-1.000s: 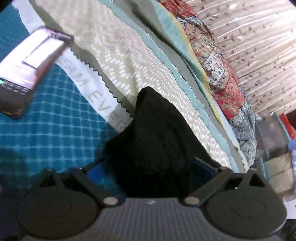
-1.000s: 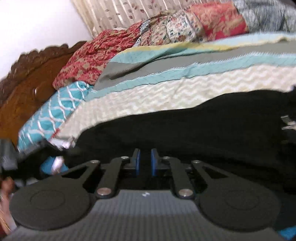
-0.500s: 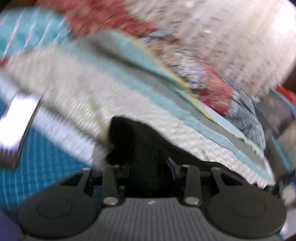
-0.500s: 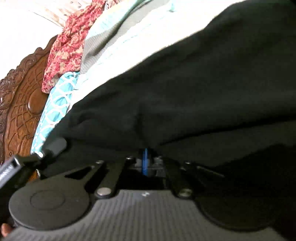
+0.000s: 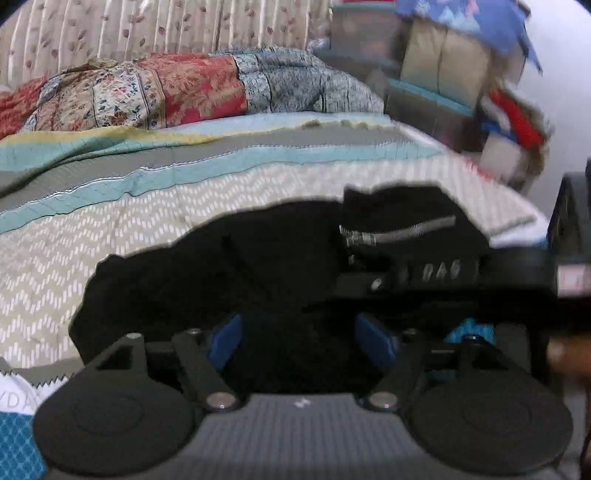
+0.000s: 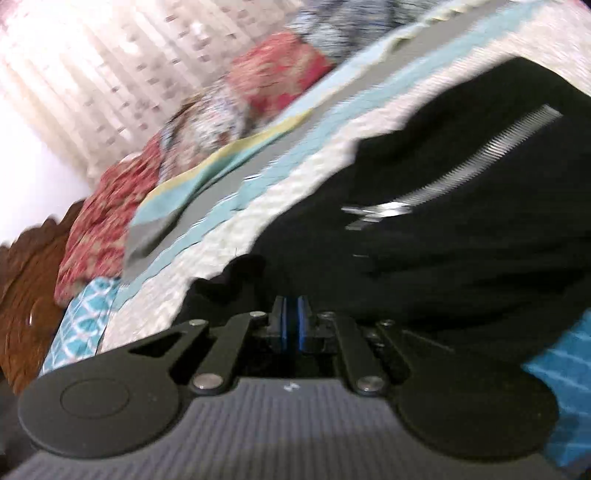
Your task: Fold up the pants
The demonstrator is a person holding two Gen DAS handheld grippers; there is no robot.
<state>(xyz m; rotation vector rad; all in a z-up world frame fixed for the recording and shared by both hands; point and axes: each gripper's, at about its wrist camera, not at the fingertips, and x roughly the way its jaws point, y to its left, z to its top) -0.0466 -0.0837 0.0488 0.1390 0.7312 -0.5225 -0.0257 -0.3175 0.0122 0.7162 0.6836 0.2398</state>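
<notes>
The black pants (image 5: pixel 258 266) lie bunched on the bed, with a silver zipper (image 5: pixel 399 230) showing at their right end. My left gripper (image 5: pixel 301 338) hangs low over the near edge of the cloth. Its jaws are opening, and black fabric lies loose between the blue pads (image 5: pixel 225 338) without being pressed. In the right wrist view the pants (image 6: pixel 461 240) and zipper (image 6: pixel 480 166) fill the right side. My right gripper (image 6: pixel 292 306) is shut, its pad tips buried in the cloth's near edge. Its black body (image 5: pixel 443 277) shows in the left wrist view.
A striped and chevron bedspread (image 5: pixel 147 221) covers the bed. A patchwork quilt (image 5: pixel 166 88) is heaped along the far side before a curtain (image 5: pixel 147 29). Stacked boxes and cloth (image 5: pixel 443 74) stand past the right end, and a carved wooden headboard (image 6: pixel 22 295) stands at the left. A hand (image 5: pixel 565 354) shows at the right edge.
The left gripper swung right, away from the teal blanket, closed on the black cloth, then spread again. The right gripper stayed shut and carried the fabric over; the zipper now shows.
</notes>
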